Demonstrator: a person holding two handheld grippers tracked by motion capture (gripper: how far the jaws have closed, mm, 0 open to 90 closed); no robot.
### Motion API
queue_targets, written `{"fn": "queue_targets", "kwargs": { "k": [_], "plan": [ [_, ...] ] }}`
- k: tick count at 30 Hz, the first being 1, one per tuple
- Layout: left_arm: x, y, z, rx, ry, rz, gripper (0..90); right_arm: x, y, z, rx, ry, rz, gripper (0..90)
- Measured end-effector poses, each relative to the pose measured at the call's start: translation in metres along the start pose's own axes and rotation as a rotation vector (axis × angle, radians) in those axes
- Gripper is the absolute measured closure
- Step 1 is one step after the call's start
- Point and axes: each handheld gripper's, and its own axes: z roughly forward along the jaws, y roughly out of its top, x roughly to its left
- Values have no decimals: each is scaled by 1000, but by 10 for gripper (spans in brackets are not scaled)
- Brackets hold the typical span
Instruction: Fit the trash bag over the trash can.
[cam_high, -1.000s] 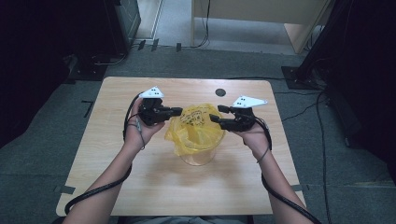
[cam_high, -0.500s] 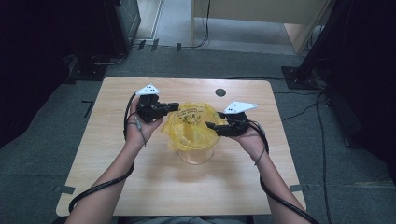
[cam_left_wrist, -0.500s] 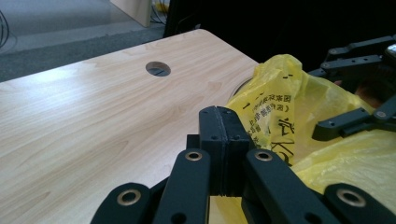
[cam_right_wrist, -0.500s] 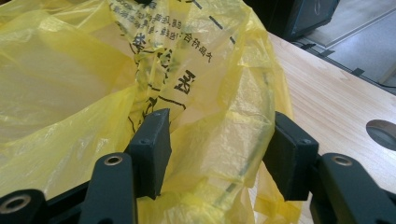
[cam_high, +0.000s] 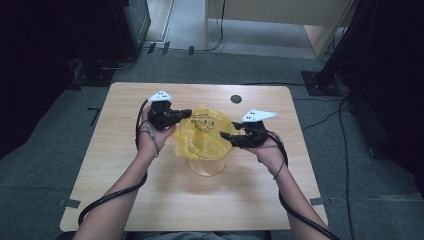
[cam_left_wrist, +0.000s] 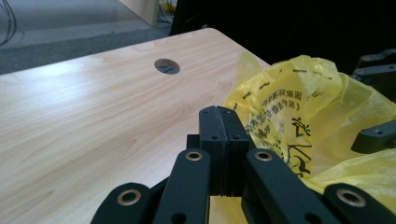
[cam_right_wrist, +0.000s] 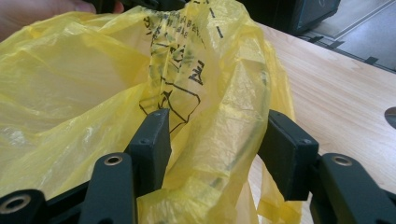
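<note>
A yellow plastic bag with black print lines a clear round container at the middle of the wooden table. My left gripper is at the bag's far-left rim, and its jaws are pressed together there on the film. In the left gripper view the shut gripper has the bag billowing just to its right. My right gripper is at the bag's right side. In the right gripper view the gripper is open, with a bunched fold of the bag between its jaws.
A round cable hole lies in the table behind the bag. Bare tabletop spreads to the left and towards the near edge. Cables trail from both grippers off the near edge. Dark equipment and a stand foot sit on the floor beyond.
My right gripper has come down and a little left, closer against the bag's right side. The left gripper has held almost still at the rim. The bag has slumped slightly.
</note>
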Motion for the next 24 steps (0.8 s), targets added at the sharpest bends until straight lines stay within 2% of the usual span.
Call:
{"fn": "queue_targets", "kwargs": {
  "k": [5,7,8,9,10,12,14,16,20,24],
  "plan": [
    [1,-4,2,13,-15,4,898,2,-2,-1,-2,8,11,447],
    [1,-4,2,22,-21,3,893,1,-2,-1,6,26,36,429],
    [1,-4,2,28,-18,16,892,1,-2,-1,10,29,36,423],
    [0,-4,3,33,-9,26,888,1,-1,-1,16,29,27,419],
    [0,-4,2,35,-6,27,876,1,0,-1,14,26,-7,415],
    [2,-4,2,37,-1,17,825,1,3,-2,-16,18,-25,410],
    [5,-5,0,32,-3,-1,771,-1,6,-4,-55,13,-9,423],
    [6,-5,-3,24,6,18,720,-5,12,-7,-96,7,18,478],
    [9,-4,-10,1,6,27,638,-16,19,-10,-116,-12,67,577],
    [11,2,-21,-24,0,45,576,-21,22,-8,-130,-17,103,606]
  ]
}}
